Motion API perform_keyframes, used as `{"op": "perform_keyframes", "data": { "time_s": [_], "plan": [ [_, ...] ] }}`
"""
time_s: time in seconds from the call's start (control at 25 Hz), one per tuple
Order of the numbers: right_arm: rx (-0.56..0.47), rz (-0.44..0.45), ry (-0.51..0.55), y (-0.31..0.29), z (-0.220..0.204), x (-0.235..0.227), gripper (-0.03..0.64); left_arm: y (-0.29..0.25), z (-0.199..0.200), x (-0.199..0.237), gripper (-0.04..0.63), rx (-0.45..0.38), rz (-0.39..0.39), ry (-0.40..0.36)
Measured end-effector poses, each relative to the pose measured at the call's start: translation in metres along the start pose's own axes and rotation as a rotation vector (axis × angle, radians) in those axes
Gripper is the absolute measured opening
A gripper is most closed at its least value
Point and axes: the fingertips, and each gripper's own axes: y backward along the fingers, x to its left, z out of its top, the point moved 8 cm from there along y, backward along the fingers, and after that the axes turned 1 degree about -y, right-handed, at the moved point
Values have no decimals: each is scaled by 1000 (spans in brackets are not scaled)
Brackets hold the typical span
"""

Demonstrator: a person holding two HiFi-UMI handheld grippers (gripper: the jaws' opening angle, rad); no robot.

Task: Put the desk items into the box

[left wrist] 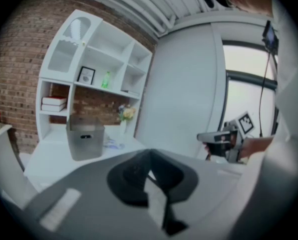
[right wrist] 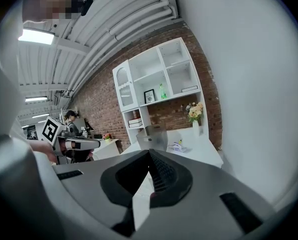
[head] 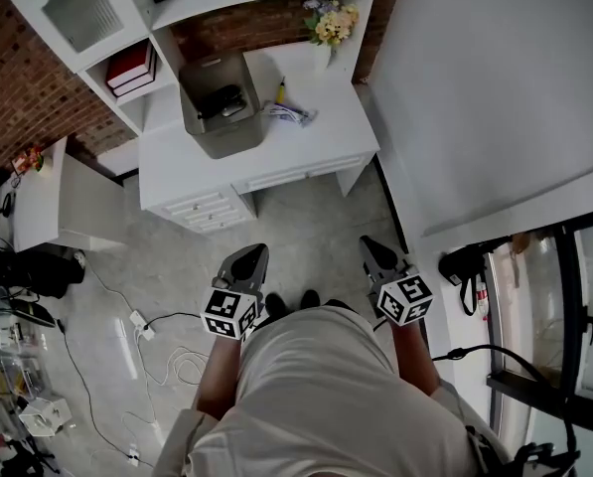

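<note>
Desk items left out number two, both on the white desk (head: 321, 145) just to the right of the grey box (head: 226, 141). One is a slim yellow pen (head: 280, 91), and below it is a pale blue-and-white packet (head: 288, 114). Something dark (head: 222, 102) already lies inside the open box, though what it is cannot be told.

The pen looks light and stiff. It would likely roll if nudged, so a pinch across the middle of its barrel seems the safest hold. The packet appears soft and crinkly, almost weightless and probably slippery, so it is best caught by its bunched middle or one end and not scraped along the top.

A vase of flowers (head: 329, 25) stands at the back of the desk, near the pen, and could be knocked during a reach.

Both tools are well apart from the desk, out over the floor in front of the person. The left gripper (head: 253, 254) and the right gripper (head: 370, 245) each have their jaws pressed together with nothing between them.
</note>
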Motion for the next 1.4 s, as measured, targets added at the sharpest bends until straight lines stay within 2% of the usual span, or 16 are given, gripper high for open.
{"op": "perform_keyframes", "data": {
  "time_s": [0.4,0.8,1.4],
  "plan": [
    [27,52,21,7,-11,-25,2,-10,-7,-16,3,-8,70,26],
    [52,59,7,1,-16,-43,2,-24,-15,-23,3,17,76,48],
    [61,16,-13,-53,1,-69,2,-76,8,28,3,32,33,31]
  ]
}}
